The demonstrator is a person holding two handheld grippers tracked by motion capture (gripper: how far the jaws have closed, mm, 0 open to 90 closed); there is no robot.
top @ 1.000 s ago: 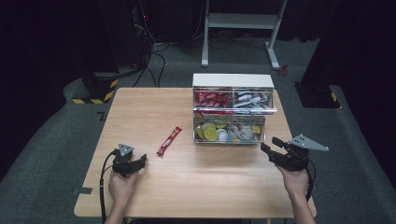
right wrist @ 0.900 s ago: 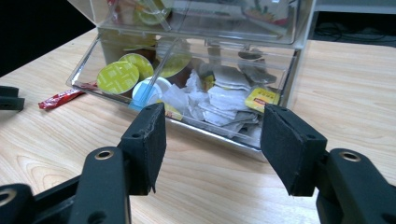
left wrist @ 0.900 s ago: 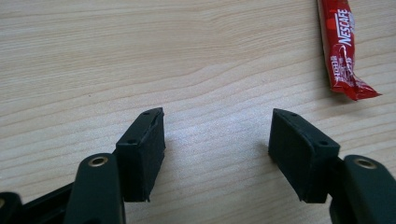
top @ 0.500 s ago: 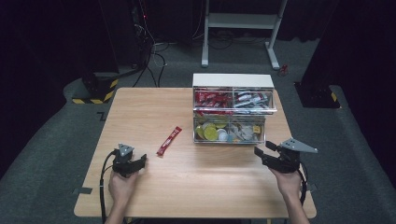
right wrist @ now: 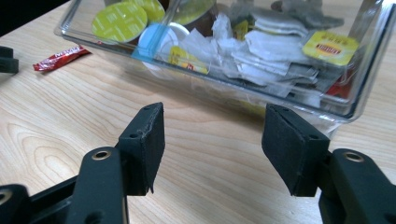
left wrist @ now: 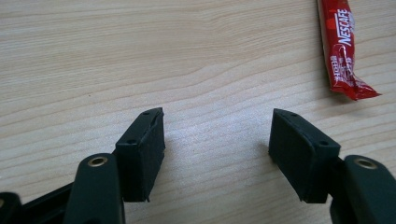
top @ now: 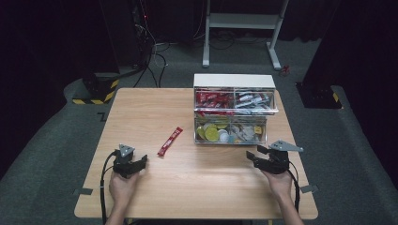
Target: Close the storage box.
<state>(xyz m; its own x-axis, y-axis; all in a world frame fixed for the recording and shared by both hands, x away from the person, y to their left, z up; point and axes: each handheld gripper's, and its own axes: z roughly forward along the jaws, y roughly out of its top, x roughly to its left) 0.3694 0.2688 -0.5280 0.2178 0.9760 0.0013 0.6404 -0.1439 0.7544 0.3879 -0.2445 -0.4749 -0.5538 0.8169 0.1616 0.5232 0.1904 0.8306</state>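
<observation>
Both sets of jaws open, empty, low over tabletop. Coffee stick ahead-right of left gripper; drawer box just ahead of right gripper. Approach stick w/ jaws across narrow width, grip mid-length.

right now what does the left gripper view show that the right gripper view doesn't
The left gripper view alone shows the left gripper, jaws open over bare wood, and the sachet's Nescafe lettering up close. The right gripper view alone shows the right gripper, jaws open with nothing between them, facing the clear drawer of yellow-lidded capsules and tea bags. Both share the red Nescafe sachet, seen small at far left in the right gripper view, and the wooden table.
</observation>
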